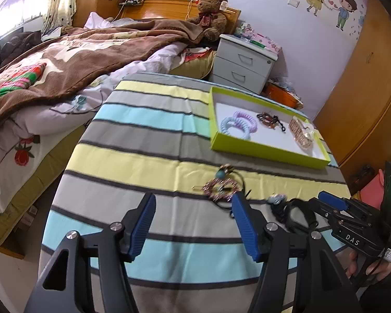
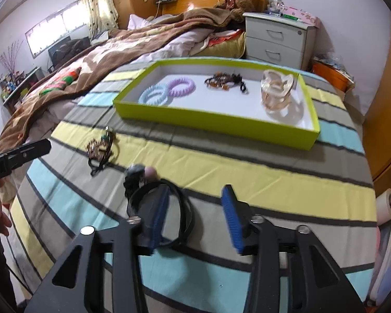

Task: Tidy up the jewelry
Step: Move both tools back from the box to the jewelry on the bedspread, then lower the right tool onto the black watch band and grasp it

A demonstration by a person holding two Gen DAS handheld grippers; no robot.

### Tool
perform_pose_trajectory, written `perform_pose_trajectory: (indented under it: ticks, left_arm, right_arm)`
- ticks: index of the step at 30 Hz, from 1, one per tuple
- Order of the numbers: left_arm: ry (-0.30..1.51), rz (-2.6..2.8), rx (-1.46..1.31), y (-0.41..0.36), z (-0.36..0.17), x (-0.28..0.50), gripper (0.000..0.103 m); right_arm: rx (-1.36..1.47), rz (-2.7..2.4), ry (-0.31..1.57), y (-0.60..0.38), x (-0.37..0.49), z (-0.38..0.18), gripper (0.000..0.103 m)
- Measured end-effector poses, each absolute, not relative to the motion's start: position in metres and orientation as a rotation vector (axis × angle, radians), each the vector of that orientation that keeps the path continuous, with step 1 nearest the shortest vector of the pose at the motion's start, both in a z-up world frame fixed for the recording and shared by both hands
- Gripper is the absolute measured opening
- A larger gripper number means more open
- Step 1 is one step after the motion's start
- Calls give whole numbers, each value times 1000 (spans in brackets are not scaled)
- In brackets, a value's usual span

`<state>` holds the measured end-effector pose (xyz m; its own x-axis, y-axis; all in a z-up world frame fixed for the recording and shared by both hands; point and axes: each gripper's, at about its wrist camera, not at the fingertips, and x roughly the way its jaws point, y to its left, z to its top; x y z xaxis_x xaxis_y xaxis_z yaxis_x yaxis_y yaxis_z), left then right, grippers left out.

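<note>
A lime-green tray [image 2: 216,127] on the striped cloth holds blue and purple coil hair ties [image 2: 166,90], dark beaded jewelry [image 2: 225,80] and clear amber claw clips [image 2: 276,94]; the tray also shows in the left wrist view [image 1: 268,154]. A beaded bracelet pile [image 1: 220,189] lies on the cloth just beyond my open, empty left gripper [image 1: 193,206]. My right gripper [image 2: 195,195] is open, with its left finger [image 2: 159,216] inside a black hair-tie loop [image 2: 181,208] with a grey and pink charm [image 2: 143,173].
The striped cloth [image 1: 143,135] covers the table. A bed with a brown blanket [image 1: 65,60] lies to the left. A grey nightstand [image 1: 243,64] and a teddy bear [image 1: 211,15] stand behind the tray. A wooden wardrobe [image 1: 365,99] is at right.
</note>
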<state>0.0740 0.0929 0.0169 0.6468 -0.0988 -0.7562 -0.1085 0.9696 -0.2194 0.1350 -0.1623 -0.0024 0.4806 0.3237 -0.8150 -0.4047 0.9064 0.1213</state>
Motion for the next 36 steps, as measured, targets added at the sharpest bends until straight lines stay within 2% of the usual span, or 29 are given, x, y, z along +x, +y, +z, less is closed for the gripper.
perform_pose_trajectory:
  ticks: [14, 15, 18, 20, 25, 36]
  left_arm:
    - [952, -44, -280, 98, -7, 61, 65]
    - [953, -45, -278, 97, -7, 60, 65]
    - [958, -53, -276, 95, -8, 59, 65]
    - [961, -50, -274, 94, -8, 59, 65]
    - [965, -56, -262, 88, -6, 59, 65]
    - [966, -71, -220, 66, 1, 64, 65]
  right_arm:
    - [-162, 408, 1001, -152, 129, -13, 55]
    - [-159, 409, 1002, -153, 128, -13, 52]
    - [-186, 382, 991, -154, 127, -13, 34]
    - [-178, 388, 990, -156, 126, -13, 30]
    - [-173, 409, 983, -160, 122, -12, 12]
    - [-88, 381, 948, -191, 114, -4, 12]
